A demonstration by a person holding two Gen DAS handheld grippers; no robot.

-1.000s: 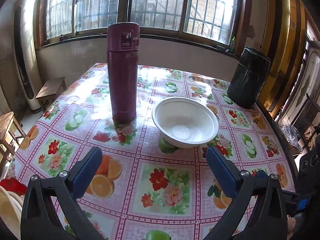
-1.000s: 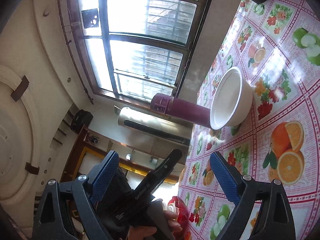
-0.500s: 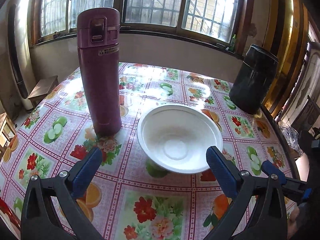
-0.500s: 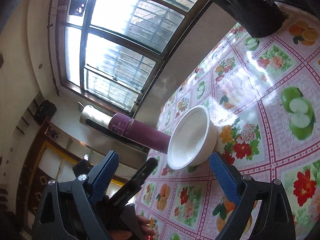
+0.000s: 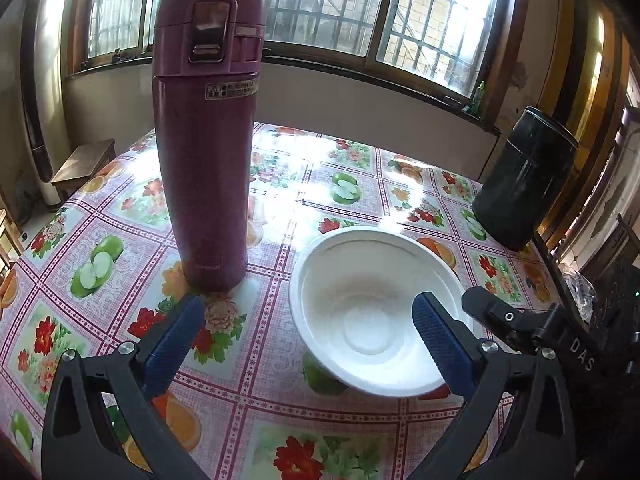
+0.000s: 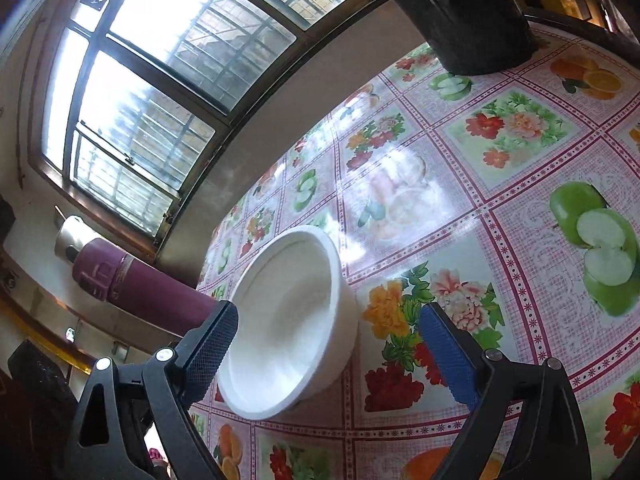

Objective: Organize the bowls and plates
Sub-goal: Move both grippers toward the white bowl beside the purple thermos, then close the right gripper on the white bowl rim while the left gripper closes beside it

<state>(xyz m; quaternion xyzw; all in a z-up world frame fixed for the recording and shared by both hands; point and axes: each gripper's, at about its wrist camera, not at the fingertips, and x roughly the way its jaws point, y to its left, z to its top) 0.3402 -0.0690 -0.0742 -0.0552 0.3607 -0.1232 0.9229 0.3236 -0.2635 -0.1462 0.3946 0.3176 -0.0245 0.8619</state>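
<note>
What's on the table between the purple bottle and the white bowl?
Nothing: just bare flowery tablecloth between the purple bottle and the white bowl, seen from the left wrist.

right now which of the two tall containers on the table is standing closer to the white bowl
The purple thermos flask. It stands upright just left of the white bowl, a small gap apart. The black canister sits farther back, near the table's right edge.
</note>
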